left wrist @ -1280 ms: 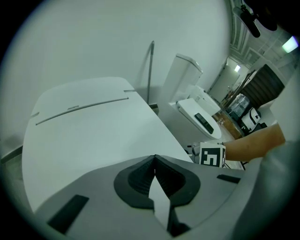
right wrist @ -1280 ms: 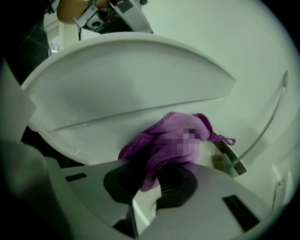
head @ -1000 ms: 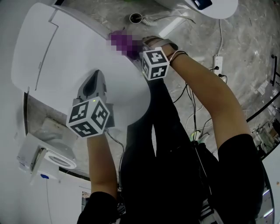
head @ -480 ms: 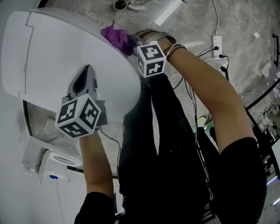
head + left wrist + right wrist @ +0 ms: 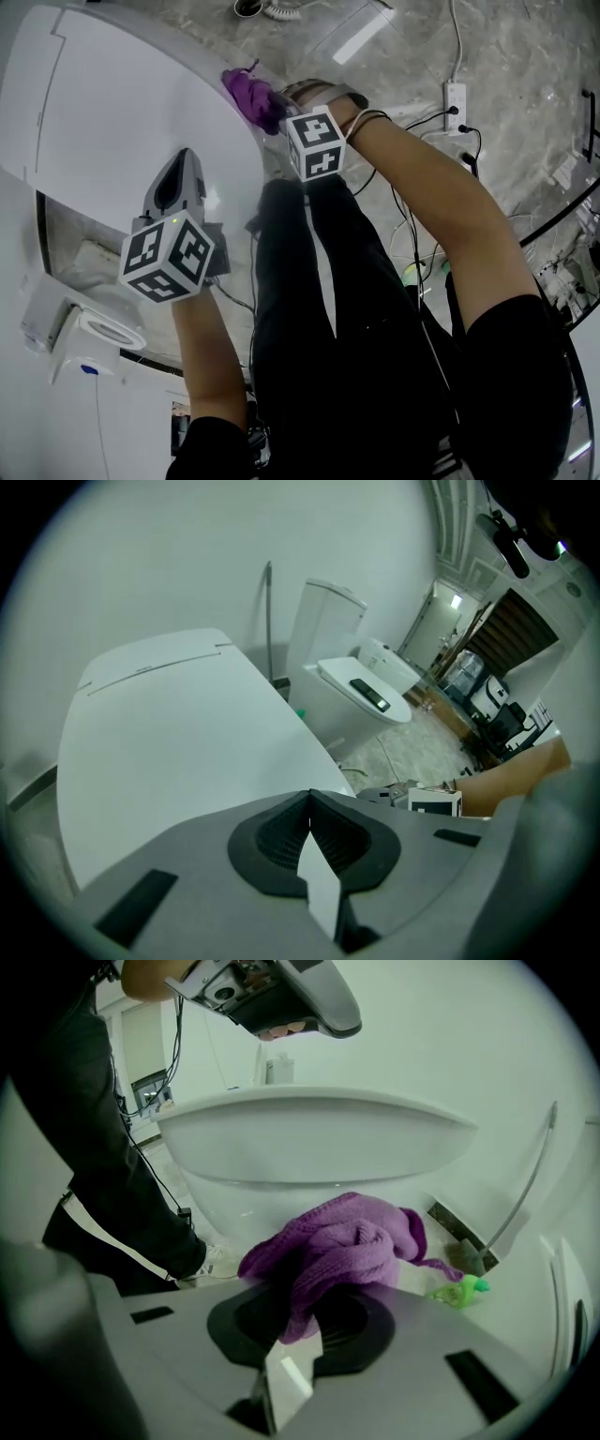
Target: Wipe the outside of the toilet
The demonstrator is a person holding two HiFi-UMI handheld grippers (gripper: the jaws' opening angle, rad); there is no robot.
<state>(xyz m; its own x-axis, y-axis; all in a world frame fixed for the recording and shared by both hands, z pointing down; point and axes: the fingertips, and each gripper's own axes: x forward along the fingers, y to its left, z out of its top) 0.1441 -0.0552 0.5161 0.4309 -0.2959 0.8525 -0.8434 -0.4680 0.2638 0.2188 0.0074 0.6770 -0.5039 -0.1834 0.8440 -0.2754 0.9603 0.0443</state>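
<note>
The white toilet fills the upper left of the head view, lid down. My right gripper is shut on a purple cloth and holds it against the toilet's right side, just under the rim. In the right gripper view the purple cloth bunches between the jaws, pressed to the bowl below the seat edge. My left gripper rests on top of the closed lid, shut with nothing between its jaws.
A power strip and cables lie on the marble floor to the right. A second toilet stands further along the wall. A green bottle lies on the floor by the toilet base. The person's dark trousers stand close beside the bowl.
The head view has shifted, so the toilet sits further up and left. The right gripper with the cloth has slid a little along the toilet's side. The left gripper stays on the lid.
</note>
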